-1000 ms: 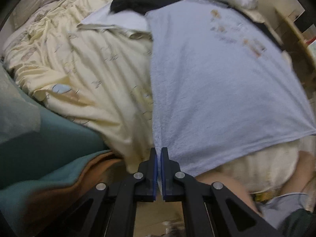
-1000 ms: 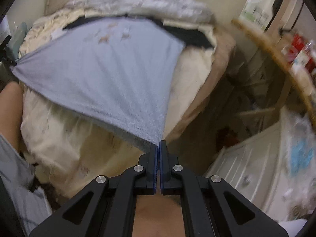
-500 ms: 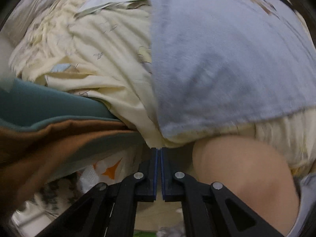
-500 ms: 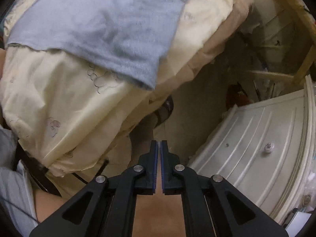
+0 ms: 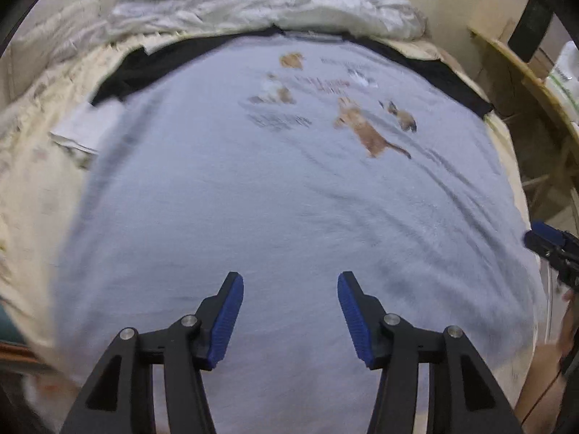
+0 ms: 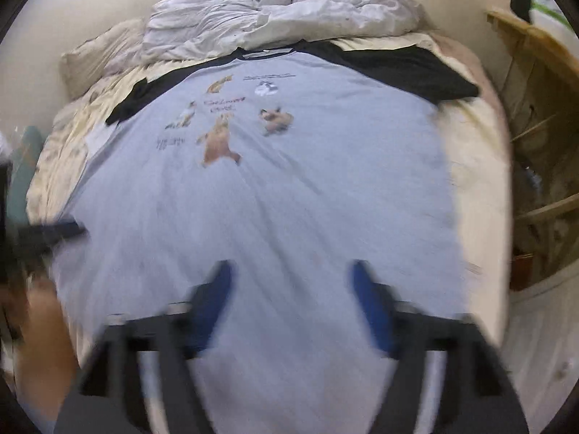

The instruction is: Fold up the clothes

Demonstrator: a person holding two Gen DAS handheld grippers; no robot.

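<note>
Shirt (image 5: 289, 217) lies spread flat, print side up, on the bed (image 5: 32, 181), hem toward the cameras, collar and black sleeves (image 6: 409, 68) at the far end below a crumpled duvet (image 6: 275, 18). Left gripper (image 5: 290, 311) hovers over the hem area, jaws opening, nothing between the pads, only cloth beneath. Right gripper (image 6: 291, 300), blurred, also opening and empty over the same end of the shirt. Judgement: thin knit cotton, light, limp, no stiffness; it will drape and crease wherever it is lifted and will drag on the sheet rather than slide cleanly. A few faint wrinkles run across the body. Best hold looks like 2 pinches along 1 side edge, near the hem corner and near the sleeve seam, so the panel folds over as a straight line. Pinching mid-body would bunch the cloth.
</note>
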